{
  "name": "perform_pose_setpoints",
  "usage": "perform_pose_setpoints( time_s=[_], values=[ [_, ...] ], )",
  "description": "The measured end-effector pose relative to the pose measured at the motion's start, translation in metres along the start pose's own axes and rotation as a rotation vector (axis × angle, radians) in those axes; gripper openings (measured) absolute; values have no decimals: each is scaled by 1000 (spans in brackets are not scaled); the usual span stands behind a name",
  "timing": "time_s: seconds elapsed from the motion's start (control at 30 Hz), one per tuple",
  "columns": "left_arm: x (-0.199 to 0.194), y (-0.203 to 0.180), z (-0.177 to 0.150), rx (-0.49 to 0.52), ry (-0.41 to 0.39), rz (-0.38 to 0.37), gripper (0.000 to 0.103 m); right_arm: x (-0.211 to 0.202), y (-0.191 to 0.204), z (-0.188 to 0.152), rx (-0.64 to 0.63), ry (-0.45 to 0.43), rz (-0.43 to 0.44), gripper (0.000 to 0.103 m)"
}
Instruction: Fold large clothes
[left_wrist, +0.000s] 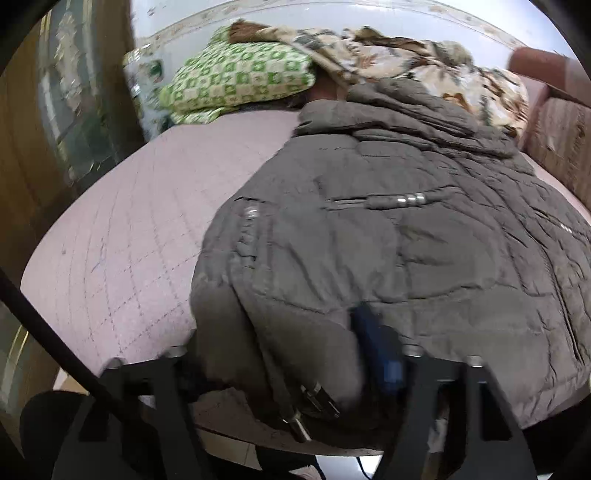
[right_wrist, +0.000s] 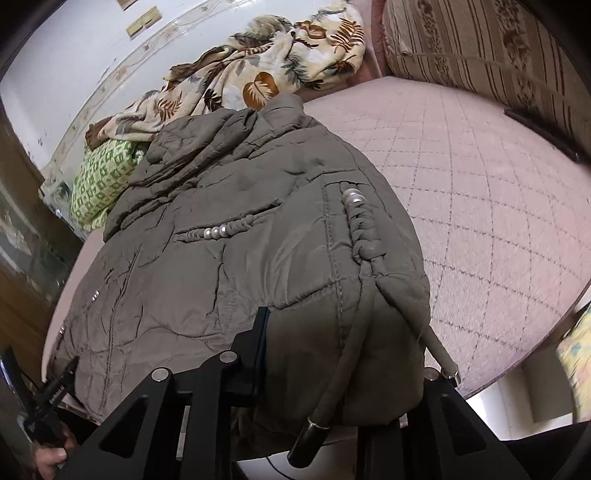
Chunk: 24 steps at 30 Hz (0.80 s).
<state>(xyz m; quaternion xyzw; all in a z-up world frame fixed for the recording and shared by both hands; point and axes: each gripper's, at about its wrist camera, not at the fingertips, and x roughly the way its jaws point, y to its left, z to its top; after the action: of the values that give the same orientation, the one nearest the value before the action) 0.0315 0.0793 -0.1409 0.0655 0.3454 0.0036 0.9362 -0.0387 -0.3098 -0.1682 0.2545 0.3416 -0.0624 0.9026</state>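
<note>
Both views are lit evenly by soft, diffuse light; no hard shadows are cast. Strong fisheye distortion is present, and the bed (left_wrist: 122, 236) edges are bowed toward dark vignetted corners. Motion blur is seen in the left wrist view. Small glints are returned by the jacket (right_wrist: 229, 258) beads.

Grey-brown puffer jacket (right_wrist: 229, 258) lying spread on pink quilted bedspread (right_wrist: 480, 206), collar pointing toward far wall. Right gripper (right_wrist: 332, 373) clamping jacket's near hem, padded fabric bulging between black fingers (right_wrist: 255, 354). Two drawcords with metal tips (right_wrist: 448, 369) dangling over hem beside gripper. Pearl-like beads (right_wrist: 216, 232) sitting along pocket trim. Leaf-print blanket (right_wrist: 258, 74) lying bunched beyond collar; green checked pillow (right_wrist: 99, 184) resting left of it. Striped cushion (right_wrist: 480, 48) standing upper right. Hand (right_wrist: 48, 458) gripping left gripper handle at lower left corner.
</note>
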Motion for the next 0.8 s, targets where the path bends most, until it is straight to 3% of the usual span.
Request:
perform_pose_setpoints(
  time_s=[0.07,0.13,0.8],
  values=[
    [-3,-8,-1,46,-22,20,42,0,1,0,-8,0,-7,28],
    [-4,-8,0,54,-29,17,39,0,4,0,-24,-4,-19,28],
    [-5,-9,4,28,4,15,39,3,8,0,-45,7,-42,28]
  ],
)
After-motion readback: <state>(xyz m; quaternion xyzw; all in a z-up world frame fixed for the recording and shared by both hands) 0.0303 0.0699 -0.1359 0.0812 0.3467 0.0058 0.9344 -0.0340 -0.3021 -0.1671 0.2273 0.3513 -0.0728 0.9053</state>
